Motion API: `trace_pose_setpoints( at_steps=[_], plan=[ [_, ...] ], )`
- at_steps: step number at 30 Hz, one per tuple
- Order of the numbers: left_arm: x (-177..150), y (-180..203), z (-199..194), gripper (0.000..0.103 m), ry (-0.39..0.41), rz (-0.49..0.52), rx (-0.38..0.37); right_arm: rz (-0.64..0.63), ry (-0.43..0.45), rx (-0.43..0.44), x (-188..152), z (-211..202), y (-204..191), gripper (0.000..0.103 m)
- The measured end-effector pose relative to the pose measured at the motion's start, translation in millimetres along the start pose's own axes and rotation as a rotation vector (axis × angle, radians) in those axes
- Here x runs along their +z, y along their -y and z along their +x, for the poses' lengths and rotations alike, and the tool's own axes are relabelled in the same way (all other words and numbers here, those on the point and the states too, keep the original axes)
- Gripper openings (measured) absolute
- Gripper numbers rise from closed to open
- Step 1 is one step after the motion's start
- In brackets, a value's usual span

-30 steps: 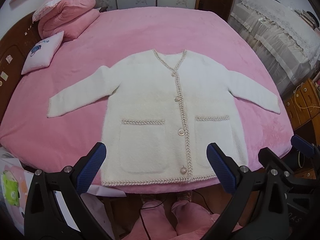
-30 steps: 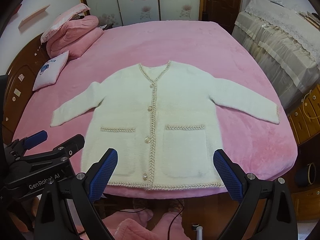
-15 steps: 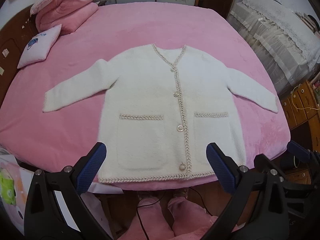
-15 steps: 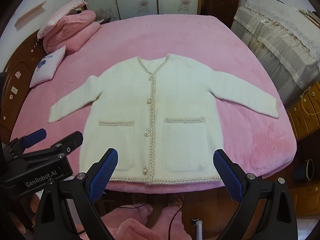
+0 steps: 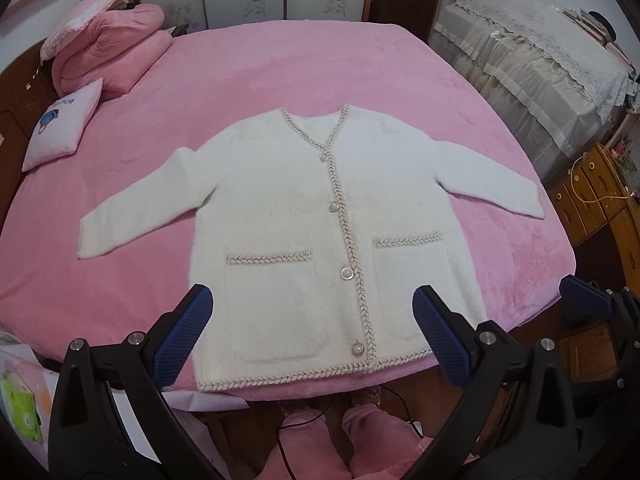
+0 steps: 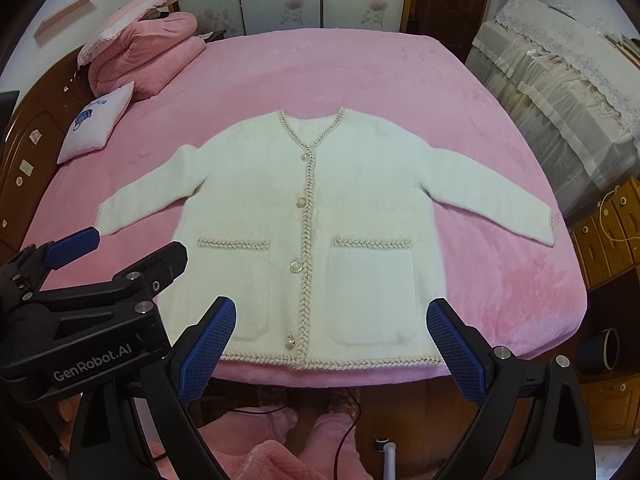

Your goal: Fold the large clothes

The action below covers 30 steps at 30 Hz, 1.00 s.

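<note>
Cardigan (image 5: 320, 236) flat on bed (image 5: 280, 72); 2 tools spread, empty.

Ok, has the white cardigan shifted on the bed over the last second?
No. The cardigan lies flat as before, with its hem along the near edge of the pink bed and both sleeves spread the same way. Only the camera views have shifted.

"GenRobot.AI" stands on the left gripper (image 6: 132, 264) body; the small pillow (image 6: 96, 122) print seems unreadable
</note>
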<state>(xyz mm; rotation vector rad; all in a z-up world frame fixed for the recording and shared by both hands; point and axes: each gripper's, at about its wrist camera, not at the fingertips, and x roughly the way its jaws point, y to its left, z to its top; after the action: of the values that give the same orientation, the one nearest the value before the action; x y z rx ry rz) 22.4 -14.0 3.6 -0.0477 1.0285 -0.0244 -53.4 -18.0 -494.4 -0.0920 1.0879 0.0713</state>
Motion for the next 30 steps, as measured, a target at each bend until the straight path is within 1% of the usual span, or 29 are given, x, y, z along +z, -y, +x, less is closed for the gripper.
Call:
trace_pose_setpoints(
  at_steps=[8, 15, 21, 27, 30],
  plan=[
    [7, 5, -8, 0.099, 0.035, 0.017, -0.01, 0.01, 0.016, -0.022, 4, -8, 3, 0.098],
    [4, 3, -12, 0.099, 0.038, 0.026, -0.028, 0.023, 0.022, -0.032, 4, -19, 2, 0.098],
    [-2, -1, -18, 0.099, 0.052, 0.037, -0.042, 0.059, 0.03, -0.04, -4, -27, 3, 0.098],
    [-4, -8, -23, 0.099, 0.057, 0.047, -0.075, 0.12, 0.03, -0.05, -14, -32, 7, 0.098],
    [-7, -17, -23, 0.099, 0.044, 0.026, -0.123, 0.167, 0.022, -0.043, -20, -33, 11, 0.098]
  ],
)
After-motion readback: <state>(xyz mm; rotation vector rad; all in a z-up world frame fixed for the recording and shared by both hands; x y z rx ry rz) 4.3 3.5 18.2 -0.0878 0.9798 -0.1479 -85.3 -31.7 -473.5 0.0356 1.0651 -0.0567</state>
